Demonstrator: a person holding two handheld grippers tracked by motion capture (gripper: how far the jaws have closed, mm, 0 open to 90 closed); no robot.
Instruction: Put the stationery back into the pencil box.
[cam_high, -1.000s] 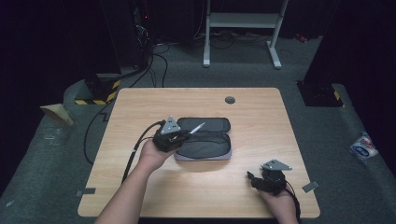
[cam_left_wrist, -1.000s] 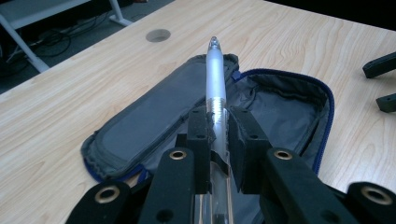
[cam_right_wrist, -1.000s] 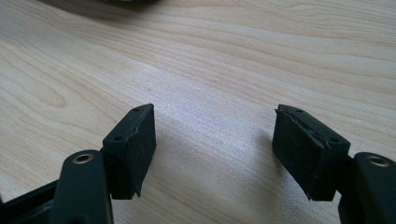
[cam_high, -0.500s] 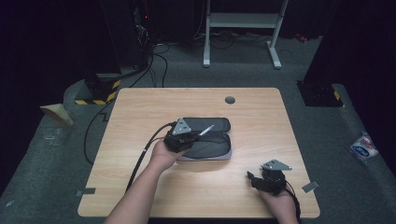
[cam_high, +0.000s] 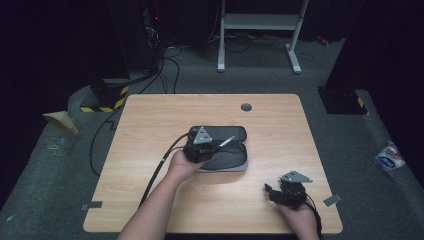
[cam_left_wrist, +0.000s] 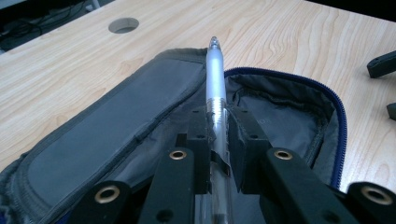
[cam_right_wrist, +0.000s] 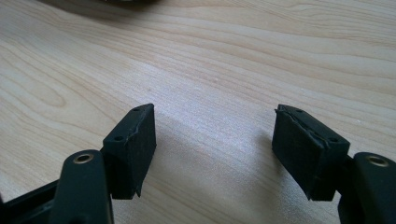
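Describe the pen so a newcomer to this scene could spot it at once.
Start at the wooden table; near its middle lies an open grey pencil case with a blue zip. Above its opening, the left gripper clamps the pen: a slim, silvery, translucent stick pointing away past the jaws, the one pale, shiny thing among dark fabric and black gripper parts.

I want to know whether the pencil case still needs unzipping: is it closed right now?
No: in the left gripper view the pencil case lies open, its blue zipper edge parted and grey lining showing behind the pen.
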